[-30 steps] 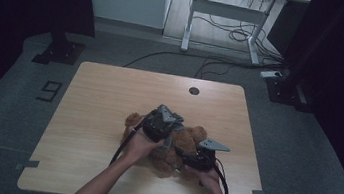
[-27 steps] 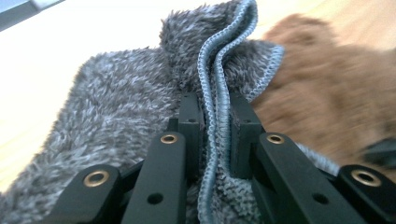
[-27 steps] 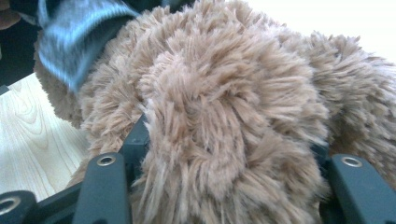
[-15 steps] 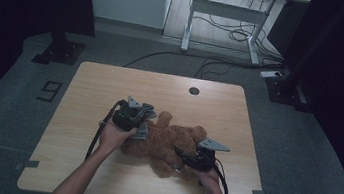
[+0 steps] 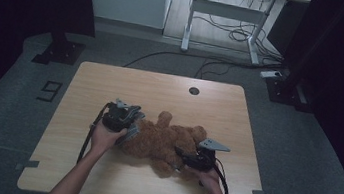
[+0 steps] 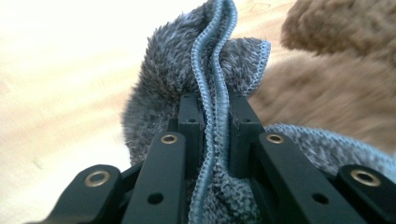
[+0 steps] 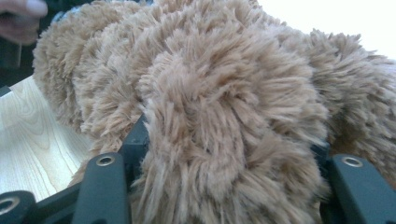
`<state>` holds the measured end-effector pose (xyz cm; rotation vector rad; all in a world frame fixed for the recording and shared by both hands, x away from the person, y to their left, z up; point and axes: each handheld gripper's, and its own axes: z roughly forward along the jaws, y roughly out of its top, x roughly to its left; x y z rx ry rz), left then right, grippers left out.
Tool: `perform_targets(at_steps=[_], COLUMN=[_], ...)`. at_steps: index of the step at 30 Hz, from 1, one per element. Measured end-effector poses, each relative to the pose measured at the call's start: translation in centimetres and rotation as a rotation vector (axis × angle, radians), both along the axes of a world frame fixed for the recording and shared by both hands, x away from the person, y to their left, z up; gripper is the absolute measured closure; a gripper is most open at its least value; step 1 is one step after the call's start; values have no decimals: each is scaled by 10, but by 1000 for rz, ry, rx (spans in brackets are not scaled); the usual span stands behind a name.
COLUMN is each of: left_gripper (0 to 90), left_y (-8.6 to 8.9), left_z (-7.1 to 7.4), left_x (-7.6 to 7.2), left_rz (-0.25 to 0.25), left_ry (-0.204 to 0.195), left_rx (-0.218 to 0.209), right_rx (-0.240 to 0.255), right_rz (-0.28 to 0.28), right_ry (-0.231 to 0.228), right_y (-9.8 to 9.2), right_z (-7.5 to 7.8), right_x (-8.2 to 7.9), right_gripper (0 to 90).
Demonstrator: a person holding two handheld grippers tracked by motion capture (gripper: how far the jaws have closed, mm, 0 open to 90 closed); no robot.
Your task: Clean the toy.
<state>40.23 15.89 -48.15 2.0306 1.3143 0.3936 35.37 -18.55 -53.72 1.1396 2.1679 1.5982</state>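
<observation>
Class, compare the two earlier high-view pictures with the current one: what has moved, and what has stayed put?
The left gripper, shut on the grey cloth, has moved from over the teddy bear leftward to its left end, drawing the cloth off with it. The right gripper stayed clamped on the bear's fur, and the bear stayed lying on the table.

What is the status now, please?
Left tongs shut on grey cloth. Right tongs clamp teddy bear. Nothing in the way.
</observation>
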Motion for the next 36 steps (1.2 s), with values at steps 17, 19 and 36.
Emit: perform_targets(at_steps=[17,19,36], left_gripper=[796,793,773], left_y=[6,5,-60], left_z=[12,18,75], left_x=[14,20,41], left_rz=[-23,-16,-113], left_ry=[12,-3,-155], left_rx=[-226,-238,-107], right_rx=[-37,-42,-91], right_rz=[-71,-98,-40], right_ry=[-135,-164,-222], right_y=[1,0,-5], right_z=[20,20,1], right_x=[18,25,19], right_gripper=[503,503,508])
